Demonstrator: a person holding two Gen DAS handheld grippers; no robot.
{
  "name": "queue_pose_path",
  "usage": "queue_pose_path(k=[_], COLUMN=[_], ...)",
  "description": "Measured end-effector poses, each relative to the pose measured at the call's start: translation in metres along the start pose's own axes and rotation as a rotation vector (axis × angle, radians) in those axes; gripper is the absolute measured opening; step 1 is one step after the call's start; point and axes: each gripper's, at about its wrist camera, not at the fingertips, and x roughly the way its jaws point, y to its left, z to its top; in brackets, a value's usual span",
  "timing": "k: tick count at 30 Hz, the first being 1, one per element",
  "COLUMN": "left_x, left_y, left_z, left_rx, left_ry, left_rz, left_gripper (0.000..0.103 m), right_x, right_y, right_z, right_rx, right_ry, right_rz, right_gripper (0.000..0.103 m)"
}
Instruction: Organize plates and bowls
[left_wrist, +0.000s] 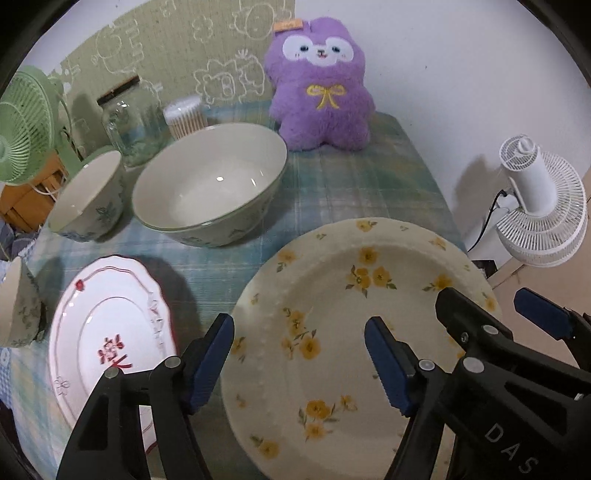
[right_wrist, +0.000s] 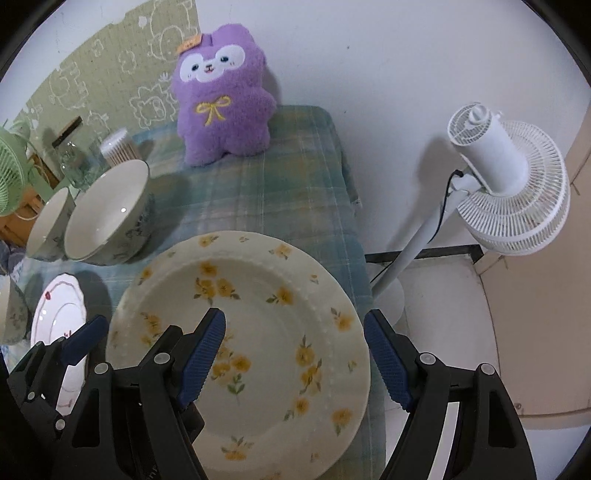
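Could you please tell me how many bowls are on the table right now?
3: a large bowl mid-table, a smaller bowl left of it, and a third bowl cut off at the left edge. More may be out of frame.

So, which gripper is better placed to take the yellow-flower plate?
Probably the right gripper: its open jaws straddle the flowered plate's right rim. The left gripper also spans its left rim.

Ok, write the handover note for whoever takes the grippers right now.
Left gripper: open, empty, over the yellow-flowered plate's left edge.
Right gripper: open, empty, over its right edge.
On the table: big bowl, small bowl, a third bowl at far left, red-trimmed plate.
Done: nothing stacked yet.
Left: probably stack the plates and nest the bowls.
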Motion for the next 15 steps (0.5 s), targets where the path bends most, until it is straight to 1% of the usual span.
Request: queue_pose_path(k=[2, 5, 8, 9, 11, 13, 15], left_x=[0.005, 0.007, 0.010, 0.012, 0.020, 0.027, 0.028], left_y=[-0.001, -0.004, -0.004, -0.002, 0.005, 0.012, 0.014], left_z=[0.000, 0.000, 0.000, -0.001, 0.001, 0.002, 0.001], left_rx=[0.008, 0.030, 0.039, 0.033, 0.003, -0.026, -0.028], left_ry=[0.005, -0.003, -0.015, -0.007, 0.027, 0.051, 0.043], left_rz=[0.011, 0.048, 0.064, 0.068, 0.055, 0.056, 0.049], left_gripper=[0.075, 0.075, 0.075, 0.075, 0.071, 0.069, 0.069], right_x=[0.006, 0.013, 0.018, 0.020, 0.023, 0.026, 0.027], right_y=[-0.001, -0.003, -0.002, -0.002, -0.004, -0.005, -0.006], right_z=[0.001, 0.001, 0.003, 0.003, 0.004, 0.004, 0.005], right_rx=[0.003, 0.020, 0.005, 0.005, 0.007, 0.012, 0.020], right_ry=[0.008, 0.016, 0.018, 0.021, 0.030, 0.042, 0.046], right_rz=[0.003, 0.000, -0.023, -0.025, -0.024, -0.019, -0.015], right_gripper=[0.080, 0.080, 0.080, 0.080, 0.080, 0.080, 0.080])
